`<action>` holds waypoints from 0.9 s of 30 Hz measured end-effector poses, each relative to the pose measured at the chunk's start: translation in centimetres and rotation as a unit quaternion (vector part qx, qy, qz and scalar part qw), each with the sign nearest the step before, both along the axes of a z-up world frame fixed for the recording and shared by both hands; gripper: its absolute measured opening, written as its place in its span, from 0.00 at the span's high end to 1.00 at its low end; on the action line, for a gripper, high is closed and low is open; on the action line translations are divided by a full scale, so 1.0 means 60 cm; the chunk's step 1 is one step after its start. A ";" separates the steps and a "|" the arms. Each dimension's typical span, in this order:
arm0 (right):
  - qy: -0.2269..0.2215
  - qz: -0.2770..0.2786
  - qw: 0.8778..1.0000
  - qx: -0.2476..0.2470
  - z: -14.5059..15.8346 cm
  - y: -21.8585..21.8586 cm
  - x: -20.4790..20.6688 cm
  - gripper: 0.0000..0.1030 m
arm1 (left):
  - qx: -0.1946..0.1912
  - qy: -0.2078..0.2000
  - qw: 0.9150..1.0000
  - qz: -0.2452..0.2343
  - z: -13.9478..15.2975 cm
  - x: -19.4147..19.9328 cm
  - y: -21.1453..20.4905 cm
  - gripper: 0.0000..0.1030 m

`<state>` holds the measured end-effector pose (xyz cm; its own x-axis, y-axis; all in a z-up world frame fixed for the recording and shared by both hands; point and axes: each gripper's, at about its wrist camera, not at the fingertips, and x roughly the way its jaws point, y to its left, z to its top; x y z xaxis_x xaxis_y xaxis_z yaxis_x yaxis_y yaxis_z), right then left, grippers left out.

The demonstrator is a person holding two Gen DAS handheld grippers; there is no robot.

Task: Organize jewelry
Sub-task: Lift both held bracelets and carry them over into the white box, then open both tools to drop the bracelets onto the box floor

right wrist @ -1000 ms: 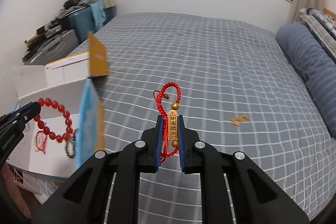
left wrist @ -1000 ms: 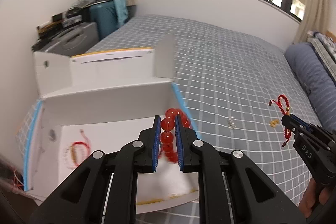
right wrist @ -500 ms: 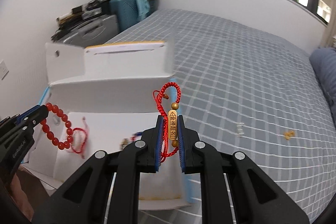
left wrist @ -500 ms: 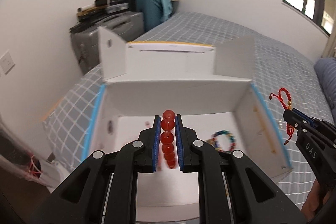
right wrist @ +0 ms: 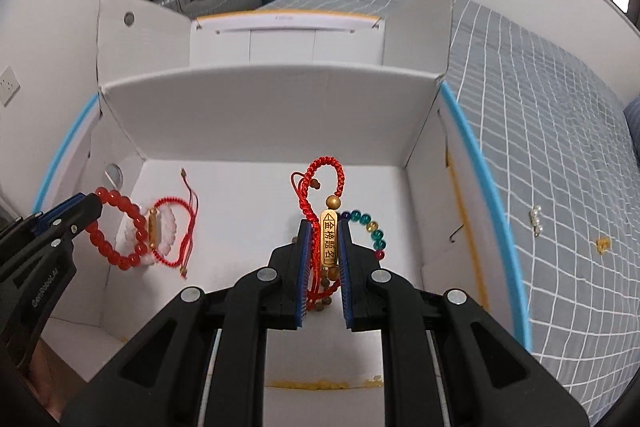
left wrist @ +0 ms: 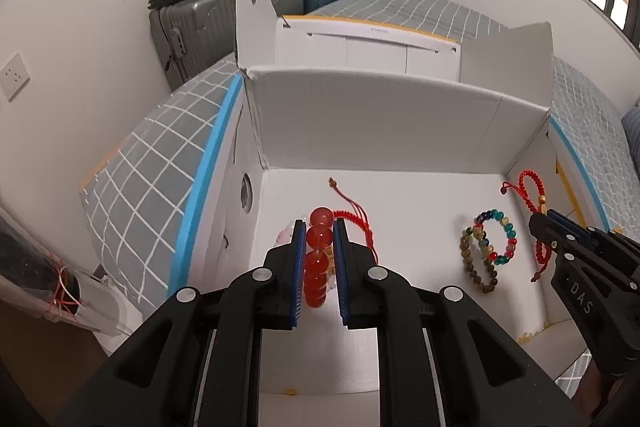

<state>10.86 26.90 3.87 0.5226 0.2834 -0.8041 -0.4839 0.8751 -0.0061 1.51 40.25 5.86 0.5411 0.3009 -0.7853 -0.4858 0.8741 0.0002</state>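
An open white cardboard box (left wrist: 380, 123) (right wrist: 272, 111) sits on the bed. My left gripper (left wrist: 319, 227) is shut on a red bead bracelet (left wrist: 319, 235) (right wrist: 120, 227) and holds it over the box's left half. My right gripper (right wrist: 325, 227) (left wrist: 538, 223) is shut on a red cord bracelet with a gold bar (right wrist: 329, 239) (left wrist: 530, 195) over the box's right half. Inside lie a red cord bracelet with a gold charm (right wrist: 176, 227) (left wrist: 356, 219), a multicolour bead bracelet (left wrist: 494, 237) (right wrist: 370, 227) and a brown bead bracelet (left wrist: 476, 267).
The grey checked bed (right wrist: 540, 87) spreads to the right, with small pearl (right wrist: 536, 221) and gold (right wrist: 602, 245) pieces on it. Suitcases (left wrist: 224, 11) stand against the wall behind the box. The box's lid flaps (left wrist: 250, 7) stand upright at the back.
Both grippers have moved from beside the box to above its inside, each still holding its bracelet. The box floor and the bracelets in it have come into full view.
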 end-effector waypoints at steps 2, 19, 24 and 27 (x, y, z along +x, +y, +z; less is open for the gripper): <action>0.006 -0.001 1.000 -0.003 -0.005 0.002 0.002 0.88 | 0.001 0.002 1.000 0.001 -0.002 0.003 0.001 0.87; -0.004 0.004 1.000 0.003 0.020 -0.019 -0.004 0.65 | 0.010 -0.011 1.000 0.018 0.020 -0.007 -0.005 0.81; -0.034 0.001 0.999 0.013 0.052 -0.046 -0.009 0.39 | 0.013 -0.027 0.999 0.020 0.040 -0.007 -0.025 0.60; -0.048 -0.008 0.999 0.016 0.071 -0.074 -0.004 0.31 | 0.019 -0.036 0.999 0.012 0.057 0.001 -0.049 0.53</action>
<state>10.64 22.48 8.15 0.6017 0.2983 -0.7409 -0.4677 0.8835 -0.0241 1.55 37.30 9.29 0.5873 0.3427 -0.7332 -0.5066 0.8622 -0.0028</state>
